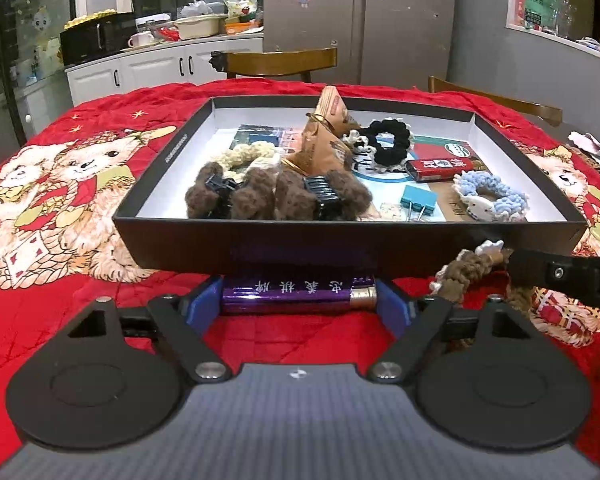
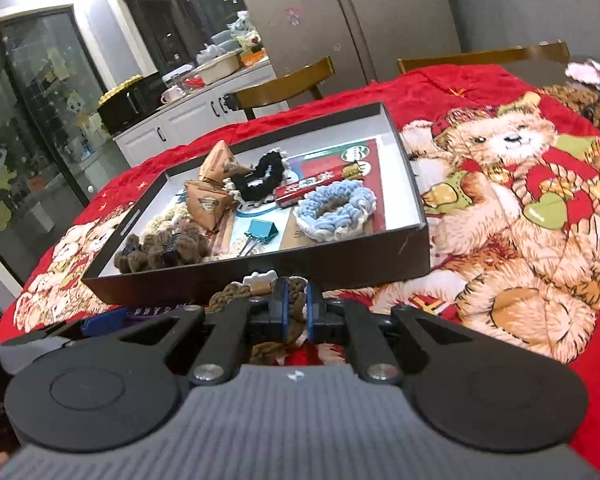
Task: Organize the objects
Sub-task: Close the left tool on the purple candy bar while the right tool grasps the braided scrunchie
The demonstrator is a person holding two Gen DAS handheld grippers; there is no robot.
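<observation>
My left gripper (image 1: 299, 304) is shut on a purple card box (image 1: 292, 292), its blue pads pressed on the two ends. The box is crosswise just before the near wall of a black tray (image 1: 340, 240). My right gripper (image 2: 296, 308) is shut on a brown crochet scrunchie (image 2: 236, 294) with a white trim, close to the same wall (image 2: 260, 272). In the left wrist view that scrunchie (image 1: 468, 266) shows at the right. The tray holds brown fuzzy hair clips (image 1: 260, 196), a black scrunchie (image 1: 388, 144), a blue scrunchie (image 1: 492, 196), a red box (image 1: 440, 168) and a teal binder clip (image 1: 418, 198).
A red quilt with bear prints (image 2: 520, 200) covers the table. Wooden chairs (image 1: 280, 60) stand at the far side. A brown knitted item (image 2: 584, 104) and a pale cloth (image 2: 592, 72) lie at the far right. Behind is a white counter (image 1: 160, 64) with kitchen things.
</observation>
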